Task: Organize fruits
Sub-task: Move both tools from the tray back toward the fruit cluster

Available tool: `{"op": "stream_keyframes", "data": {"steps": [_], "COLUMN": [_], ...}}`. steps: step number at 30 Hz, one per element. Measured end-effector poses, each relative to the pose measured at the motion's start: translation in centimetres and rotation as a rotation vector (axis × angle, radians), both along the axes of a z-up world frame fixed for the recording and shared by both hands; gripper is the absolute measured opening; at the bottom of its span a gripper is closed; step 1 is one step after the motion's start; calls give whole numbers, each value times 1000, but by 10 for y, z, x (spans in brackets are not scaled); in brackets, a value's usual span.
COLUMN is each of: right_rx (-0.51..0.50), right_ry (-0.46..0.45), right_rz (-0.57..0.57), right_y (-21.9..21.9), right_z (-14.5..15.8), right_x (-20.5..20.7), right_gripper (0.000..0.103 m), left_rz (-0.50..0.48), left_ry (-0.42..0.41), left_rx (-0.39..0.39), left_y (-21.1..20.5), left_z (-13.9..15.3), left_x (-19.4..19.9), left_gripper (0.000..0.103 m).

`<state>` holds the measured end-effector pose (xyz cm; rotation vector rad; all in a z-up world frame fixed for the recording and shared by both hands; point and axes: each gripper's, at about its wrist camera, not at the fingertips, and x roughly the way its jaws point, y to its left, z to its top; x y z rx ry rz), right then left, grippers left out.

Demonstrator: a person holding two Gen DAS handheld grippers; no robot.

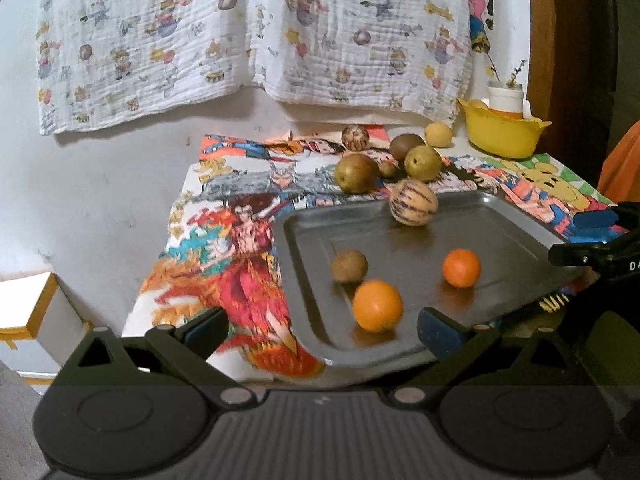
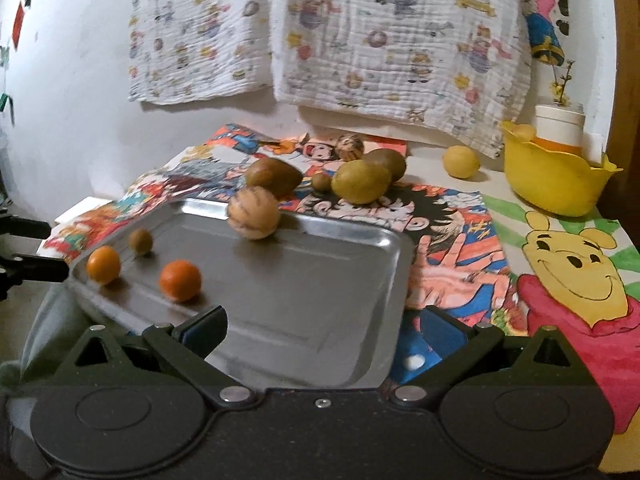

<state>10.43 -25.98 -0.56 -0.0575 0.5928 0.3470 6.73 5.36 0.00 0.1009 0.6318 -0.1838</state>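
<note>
- The surface [image 2: 452, 152] carries bright cartoon sheets, probably laid down to protect it, and everything else sits on them.
- The tray [image 2: 360, 240] lies flat at the near edge, close to both claws, so fruit can be dropped in with a short reach; it looks like the collecting place.
- The bowl [image 2: 548, 184] stands at the far right corner, holding a white pot, apart from the sorting.
- The melon [image 2: 253, 213], striped, rests in the tray against its far rim.
- Pears [image 2: 360, 182] and other loose fruit cluster just beyond the tray, not yet gathered; a lemon [image 2: 461, 161] sits alone nearer the bowl.
- Two oranges [image 1: 377, 305] and a kiwi [image 1: 349, 266] already lie together in the tray's left part.
- The left claw [image 1: 324, 330] and right claw [image 2: 324, 330] both gape wide, holding nothing, poised at the tray's near edge.
</note>
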Motion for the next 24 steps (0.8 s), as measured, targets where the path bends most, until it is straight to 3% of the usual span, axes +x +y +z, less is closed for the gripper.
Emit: {"op": "stream_keyframes", "data": {"steps": [13, 24], "right_rx": [72, 81], "right_ry": [38, 65], "right_rz": [-21, -13], "right_y": [-13, -12], "right_z": [7, 6], "right_x": [55, 108], "right_gripper": [102, 102], "left_rz": [-25, -27], "left_ry": [-35, 37], "left_rx": [-5, -58], "left_y": [-12, -22], "left_z": [12, 13], "left_x": [57, 134], "left_gripper": [102, 102]}}
